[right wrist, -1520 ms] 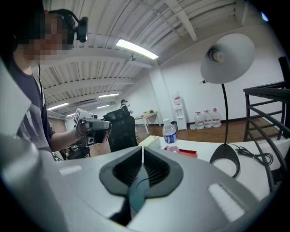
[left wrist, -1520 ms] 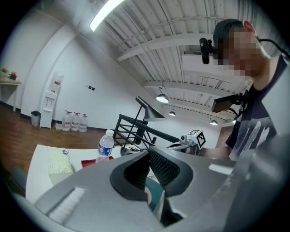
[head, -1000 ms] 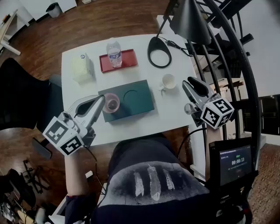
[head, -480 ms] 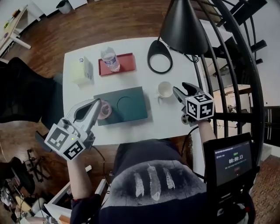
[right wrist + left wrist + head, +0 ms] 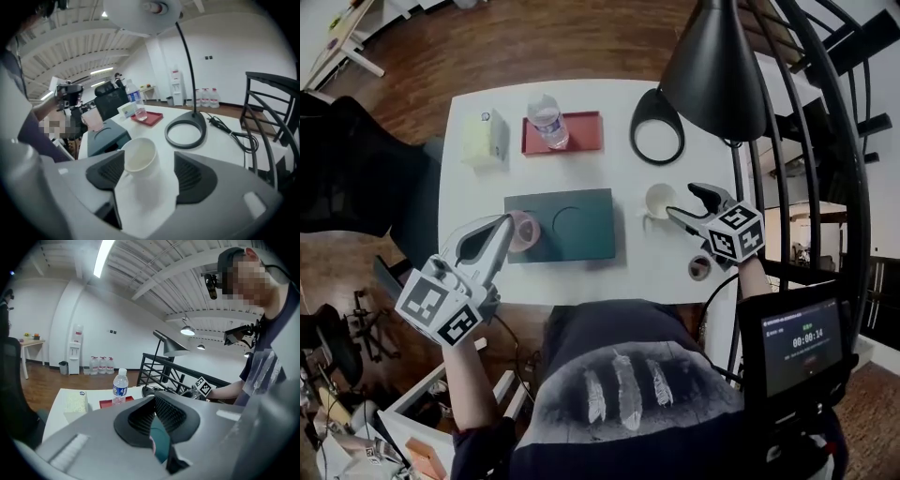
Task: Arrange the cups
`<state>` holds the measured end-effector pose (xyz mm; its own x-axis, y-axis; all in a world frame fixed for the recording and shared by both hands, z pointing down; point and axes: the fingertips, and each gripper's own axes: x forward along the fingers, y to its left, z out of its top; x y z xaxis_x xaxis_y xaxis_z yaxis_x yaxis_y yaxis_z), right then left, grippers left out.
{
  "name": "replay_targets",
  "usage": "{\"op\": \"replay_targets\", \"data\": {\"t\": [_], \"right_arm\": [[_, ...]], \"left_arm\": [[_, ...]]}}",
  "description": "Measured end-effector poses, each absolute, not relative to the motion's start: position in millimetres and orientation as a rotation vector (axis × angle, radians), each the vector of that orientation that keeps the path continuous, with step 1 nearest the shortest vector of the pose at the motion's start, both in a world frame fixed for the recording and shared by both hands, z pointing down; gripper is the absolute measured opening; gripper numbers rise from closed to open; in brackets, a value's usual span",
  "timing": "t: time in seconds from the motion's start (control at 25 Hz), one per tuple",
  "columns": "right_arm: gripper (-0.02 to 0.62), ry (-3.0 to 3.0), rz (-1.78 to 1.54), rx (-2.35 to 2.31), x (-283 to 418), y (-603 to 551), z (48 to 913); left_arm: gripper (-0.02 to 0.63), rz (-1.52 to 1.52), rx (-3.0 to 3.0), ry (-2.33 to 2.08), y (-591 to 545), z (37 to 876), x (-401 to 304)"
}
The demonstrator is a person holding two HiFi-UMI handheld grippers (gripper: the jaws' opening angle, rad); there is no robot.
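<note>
Table (image 5: 609,169) bearing white cup (image 5: 659,199) stands on wooden floor (image 5: 534,37).

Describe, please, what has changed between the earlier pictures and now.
The right hand-held gripper came down to the white cup; its jaws have just been opening and now straddle the cup without clamping it. The left hand-held gripper stayed shut on the pink cup at the left end of the green tray.

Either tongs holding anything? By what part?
Left tongs pinch the pink cup by its rim wall. Right tongs, jaws just opened wider, straddle the white cup, not gripping.
</note>
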<state>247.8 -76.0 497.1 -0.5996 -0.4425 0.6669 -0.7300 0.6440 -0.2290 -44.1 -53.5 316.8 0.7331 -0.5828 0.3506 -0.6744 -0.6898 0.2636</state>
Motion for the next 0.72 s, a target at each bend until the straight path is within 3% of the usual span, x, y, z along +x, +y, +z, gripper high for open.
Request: {"op": "replay_targets", "data": {"t": [0.12, 0.24, 0.48, 0.72], "right_arm": [[0.443, -2.289, 0.611, 0.758, 260.0, -60.1, 506.2], [0.517, -2.257, 0.497, 0.663, 264.5, -55.2, 520.1], [0.526, -2.340, 0.277, 0.519, 226.0, -69.4, 529.9], [0.494, -2.420, 0.278, 0.455, 203.3, -79.5, 529.3]], "left_arm": [[0.015, 0.347, 2.541, -0.981, -53.1, 319.2, -44.5], [0.015, 0.379, 2.526, -0.987, -53.0, 322.4, -41.1], [0.015, 0.425, 2.514, -0.989, -58.1, 327.9, -28.3], [0.015, 0.447, 2.491, -0.996, -57.6, 331.6, -27.3]]}}
